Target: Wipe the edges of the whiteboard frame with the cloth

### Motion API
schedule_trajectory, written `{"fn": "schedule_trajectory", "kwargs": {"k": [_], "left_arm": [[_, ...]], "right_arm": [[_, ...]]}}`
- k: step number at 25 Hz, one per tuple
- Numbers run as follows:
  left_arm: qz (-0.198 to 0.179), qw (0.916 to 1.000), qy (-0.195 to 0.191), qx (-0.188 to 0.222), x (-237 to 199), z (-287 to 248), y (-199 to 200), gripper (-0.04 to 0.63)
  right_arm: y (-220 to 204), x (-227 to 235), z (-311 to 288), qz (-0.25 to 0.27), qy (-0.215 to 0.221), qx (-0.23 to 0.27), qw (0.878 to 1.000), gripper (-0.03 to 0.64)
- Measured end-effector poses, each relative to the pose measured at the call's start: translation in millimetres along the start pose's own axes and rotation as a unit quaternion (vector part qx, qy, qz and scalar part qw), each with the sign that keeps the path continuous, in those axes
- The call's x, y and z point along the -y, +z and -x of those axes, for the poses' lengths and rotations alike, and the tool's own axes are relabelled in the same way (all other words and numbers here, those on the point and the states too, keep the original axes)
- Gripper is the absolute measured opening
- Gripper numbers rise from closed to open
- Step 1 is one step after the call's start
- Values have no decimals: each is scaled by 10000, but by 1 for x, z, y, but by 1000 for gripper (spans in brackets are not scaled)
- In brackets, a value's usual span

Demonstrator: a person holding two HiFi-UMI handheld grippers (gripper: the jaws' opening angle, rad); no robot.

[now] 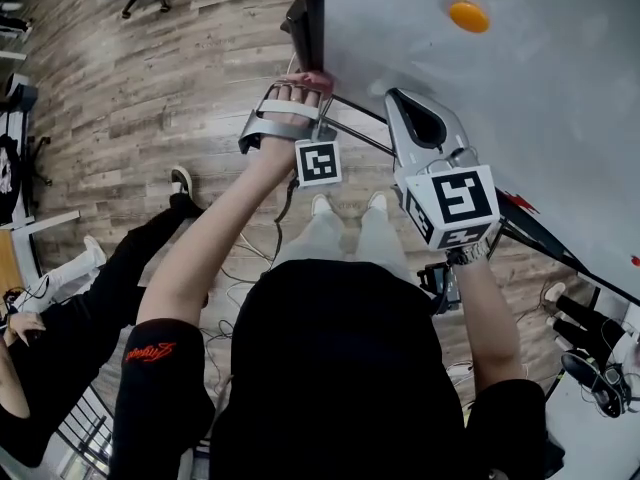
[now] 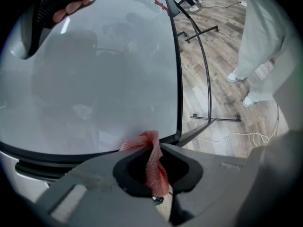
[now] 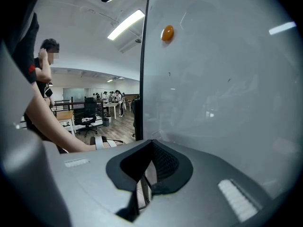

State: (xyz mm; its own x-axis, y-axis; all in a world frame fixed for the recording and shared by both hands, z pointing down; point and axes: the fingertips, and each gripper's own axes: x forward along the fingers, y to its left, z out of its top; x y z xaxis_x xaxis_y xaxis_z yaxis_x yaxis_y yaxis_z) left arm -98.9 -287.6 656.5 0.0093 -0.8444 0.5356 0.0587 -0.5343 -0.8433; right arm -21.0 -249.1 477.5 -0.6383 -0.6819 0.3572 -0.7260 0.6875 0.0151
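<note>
**Pink cloth at the corner of the frame**

I am holding my left gripper [image 1: 292,96] up to the whiteboard [image 1: 500,118]. Its jaws are squeezing tight on the pink mesh cloth [image 2: 152,162]. The loose end of the cloth is sticking out past the jaws. It is touching the dark frame [image 2: 179,79] right at a corner, where two edges meet. I am holding the cloth this way so that the soft part rubs the frame and the hard jaws do not scrape it.

My right gripper [image 1: 425,118] is hanging close to the white face of the board, near the edge that runs away from that corner. Its jaws are pressed together with nothing in them. I think I am keeping it there just to stay out of the way of the wiping hand.

An orange magnet [image 1: 468,15] is sticking on the board, well apart from the cloth, so it is not in the way.

I think the wiping is only at the corner now. Next the cloth needs to slide along one edge while I am pushing gently, so it does not slip off the thin frame.
</note>
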Motion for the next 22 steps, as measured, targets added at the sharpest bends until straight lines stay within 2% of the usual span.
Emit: {"fn": "schedule_trajectory", "kwargs": {"k": [6,22], "left_arm": [[13,9998,-219,-9,13,-6,1,25],[30,9990,-445,15,34,-19,1,25]], "right_arm": [[-5,4,-1,46,-25,-74,10000,2],[-14,4,-6,10,-100,-214,9997,2]]}}
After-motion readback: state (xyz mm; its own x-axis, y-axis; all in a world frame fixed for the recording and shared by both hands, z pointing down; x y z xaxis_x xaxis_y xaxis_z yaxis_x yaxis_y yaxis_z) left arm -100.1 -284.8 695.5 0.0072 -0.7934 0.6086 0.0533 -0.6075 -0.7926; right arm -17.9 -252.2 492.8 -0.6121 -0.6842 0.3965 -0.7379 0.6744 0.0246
